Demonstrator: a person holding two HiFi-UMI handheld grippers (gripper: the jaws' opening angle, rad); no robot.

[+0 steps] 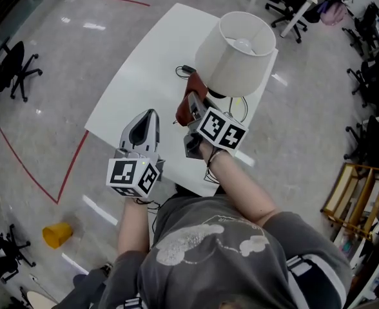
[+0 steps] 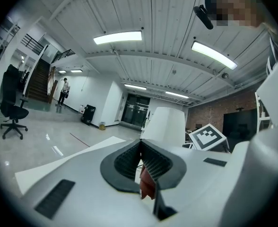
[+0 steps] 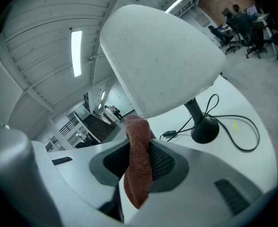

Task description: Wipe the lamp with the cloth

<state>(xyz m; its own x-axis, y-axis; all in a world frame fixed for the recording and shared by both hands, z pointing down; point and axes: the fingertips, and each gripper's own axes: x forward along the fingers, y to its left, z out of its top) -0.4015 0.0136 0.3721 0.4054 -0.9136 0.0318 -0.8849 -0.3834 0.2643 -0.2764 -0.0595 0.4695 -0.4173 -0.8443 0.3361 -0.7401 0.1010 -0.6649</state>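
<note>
Right claw [image 1: 198, 105] is clamped on the reddish cloth [image 3: 138, 171], which sticks up past the tips and just touches the lower rim of the lamp [image 1: 238, 53] shade. The lamp stands on the white table [image 1: 144, 63], with its black base [image 3: 205, 129] and cord [image 3: 245, 131] below the shade.

My take on doing this well: keep the pressure light so the shade doesn't tip, sweep around the curve of it, and let the loose end of the cloth do the rubbing rather than the hard tips.

The right forearm reaches forward with that claw angled up at the lamp. The left claw [image 2: 141, 151] is pinched together on nothing, held back from the lamp and off to its left, pointing its way.
</note>
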